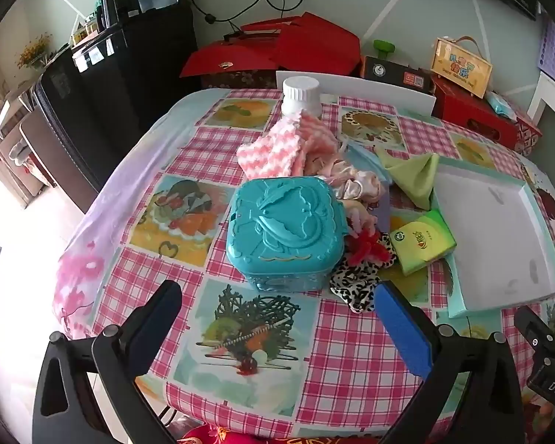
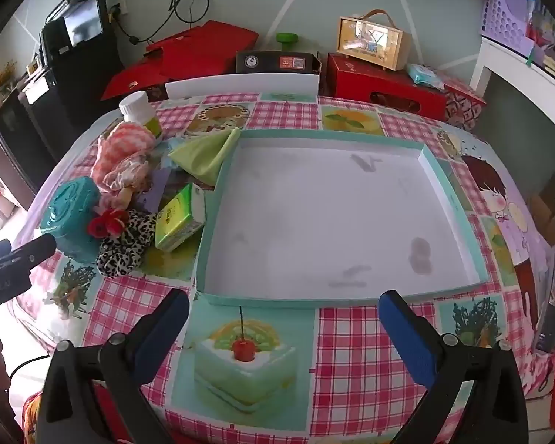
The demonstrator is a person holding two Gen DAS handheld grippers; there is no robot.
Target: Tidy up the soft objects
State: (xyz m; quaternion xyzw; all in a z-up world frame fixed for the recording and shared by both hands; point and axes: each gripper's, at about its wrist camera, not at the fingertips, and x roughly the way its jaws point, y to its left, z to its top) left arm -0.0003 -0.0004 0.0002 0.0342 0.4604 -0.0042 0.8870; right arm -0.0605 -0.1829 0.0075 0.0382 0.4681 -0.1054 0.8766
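Both grippers' jaws wide apart, nothing held; phone point(image 2: 553, 298) only in rt view.

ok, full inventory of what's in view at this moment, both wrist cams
tray: 1, teal rim, white inside, nothing in it, right half of table
teal plastic box: 1, lid on, left of the pile
pink knitted cloth: 1, pink and white, back of pile
green cloth: 1, light green, draped on the tray's far left corner
leopard-print scrunchie: 1, front of pile
red scrunchie: 1, on the leopard one
tissue pack: 1, green, beside the tray
white bottle: 1, white cap, behind the pile
left gripper: fingers open, holding nothing
right gripper: fingers open, holding nothing
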